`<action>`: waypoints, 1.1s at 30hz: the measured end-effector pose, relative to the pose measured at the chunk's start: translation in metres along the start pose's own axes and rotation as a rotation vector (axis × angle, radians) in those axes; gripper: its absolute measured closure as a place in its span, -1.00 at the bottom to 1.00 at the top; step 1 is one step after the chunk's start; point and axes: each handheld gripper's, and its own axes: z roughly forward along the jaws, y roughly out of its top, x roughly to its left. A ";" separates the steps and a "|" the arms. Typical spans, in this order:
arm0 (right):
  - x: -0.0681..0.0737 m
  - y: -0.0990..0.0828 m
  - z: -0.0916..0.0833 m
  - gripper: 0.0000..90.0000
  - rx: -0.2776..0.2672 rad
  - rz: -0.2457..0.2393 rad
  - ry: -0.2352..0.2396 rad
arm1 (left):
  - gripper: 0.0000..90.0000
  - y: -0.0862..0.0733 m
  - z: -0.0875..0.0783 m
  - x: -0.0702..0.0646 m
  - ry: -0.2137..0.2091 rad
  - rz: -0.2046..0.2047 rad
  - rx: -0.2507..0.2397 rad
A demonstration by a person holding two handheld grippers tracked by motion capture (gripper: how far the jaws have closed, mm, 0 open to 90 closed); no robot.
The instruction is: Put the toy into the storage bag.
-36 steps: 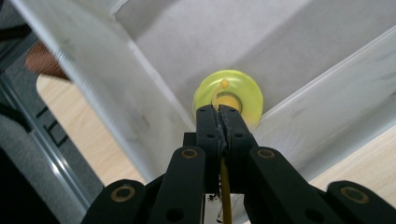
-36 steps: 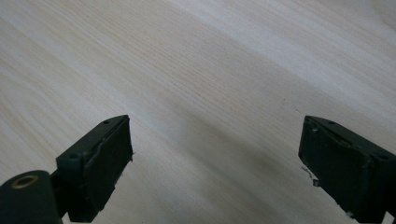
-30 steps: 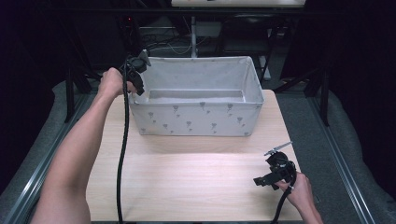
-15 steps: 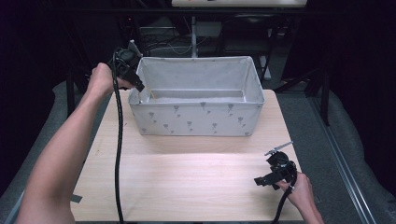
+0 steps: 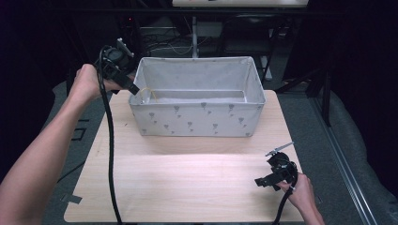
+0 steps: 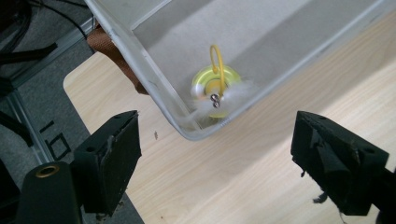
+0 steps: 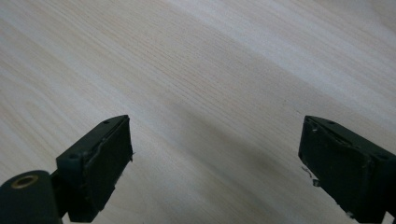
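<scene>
So the left gripper (image 5: 133,89) hangs over the near-left corner of the grey fabric bin (image 5: 197,123), jaws just opened wide with nothing between them, the yellow-green toy (image 6: 215,86) lying inside that corner, while the right gripper (image 5: 263,180) rests wide open and empty near the table's (image 5: 187,187) near-right edge.

Both forearms are bare with no sleeves, and each hand carries a black gripper, the left gripper (image 5: 133,90) and right gripper (image 5: 259,182) alike, with blocky black jaws faced in worn pads, a brass-ringed hole near one jaw, a grey three-cornered plate on top and a thick black cable trailing off.
</scene>
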 end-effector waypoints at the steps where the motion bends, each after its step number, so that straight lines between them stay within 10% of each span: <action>1: 0.000 0.000 0.000 -0.80 0.000 -0.001 0.001 | -0.66 -0.002 -0.002 -0.002 0.002 0.004 0.000; 17: 0.001 0.000 0.000 -0.80 -0.007 -0.001 0.006 | -0.88 -0.057 -0.022 -0.043 -0.016 0.089 -0.004; 33: 0.000 0.000 -0.001 -0.80 0.003 -0.026 -0.015 | -0.99 -0.129 0.002 -0.078 -0.045 0.110 0.004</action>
